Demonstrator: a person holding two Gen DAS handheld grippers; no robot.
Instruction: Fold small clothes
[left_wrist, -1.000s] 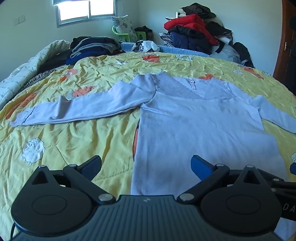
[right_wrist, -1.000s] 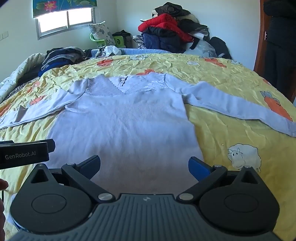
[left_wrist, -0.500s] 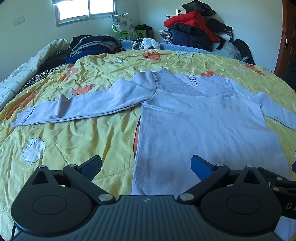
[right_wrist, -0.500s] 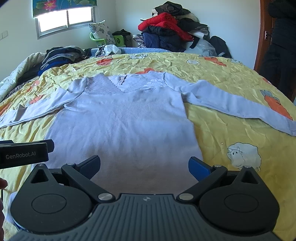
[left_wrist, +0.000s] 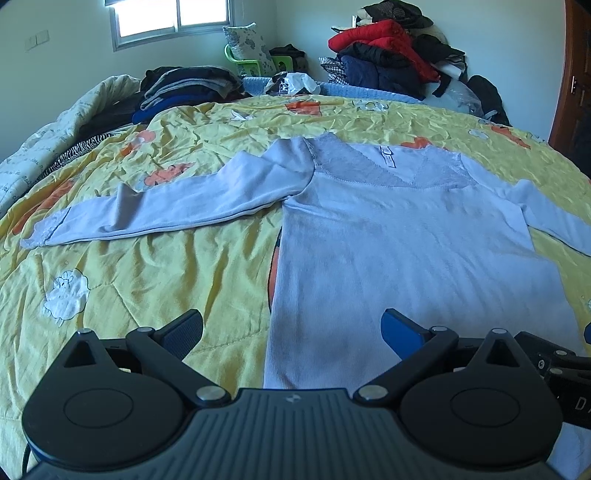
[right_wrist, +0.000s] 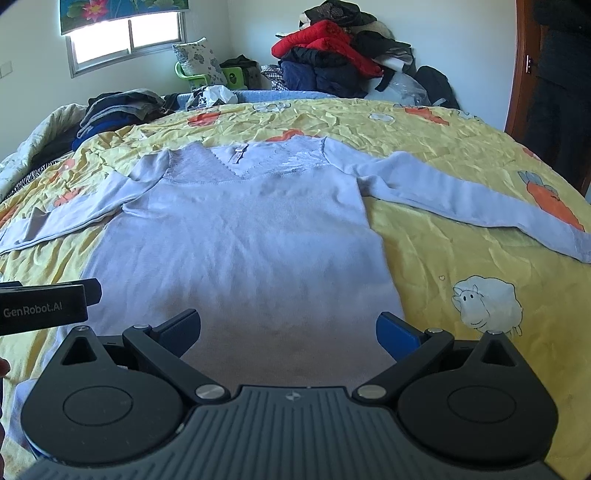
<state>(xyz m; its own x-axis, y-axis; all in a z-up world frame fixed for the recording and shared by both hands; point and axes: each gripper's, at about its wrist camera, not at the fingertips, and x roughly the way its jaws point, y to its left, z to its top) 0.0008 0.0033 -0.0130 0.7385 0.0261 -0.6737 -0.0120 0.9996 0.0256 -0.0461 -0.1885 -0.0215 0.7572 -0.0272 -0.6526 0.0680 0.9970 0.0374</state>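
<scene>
On the far left of the bed, a pale quilted blanket (left_wrist: 55, 129) is bunched along the edge, with a stack of dark folded clothes (left_wrist: 184, 88) behind it near the window (left_wrist: 162, 18). The yellow bedspread (left_wrist: 147, 280), printed with sheep and orange carrots, covers the rest of the bed.

The pale lavender long-sleeved top (left_wrist: 406, 240) lies flat and face up in the middle of the bedspread, lace yoke and neckline toward the far side, hem toward the cameras. Its one sleeve (left_wrist: 177, 206) stretches out to the left, the cuff resting on the yellow cloth; the other sleeve (right_wrist: 480, 199) reaches out to the right and ends beside a carrot print.

The left tongs (left_wrist: 291, 328) are spread wide and hold nothing, hovering over the left side edge of the top near its hem. The right tongs (right_wrist: 288, 328) are likewise spread wide and empty, above the middle of the hem; in the right wrist view the body of the left tool shows at the left edge.

Beyond the bed, toward the right, a heap of red and dark jackets (right_wrist: 332, 55) is piled against the wall, and a brown wooden door (right_wrist: 517, 74) stands at the far right.
</scene>
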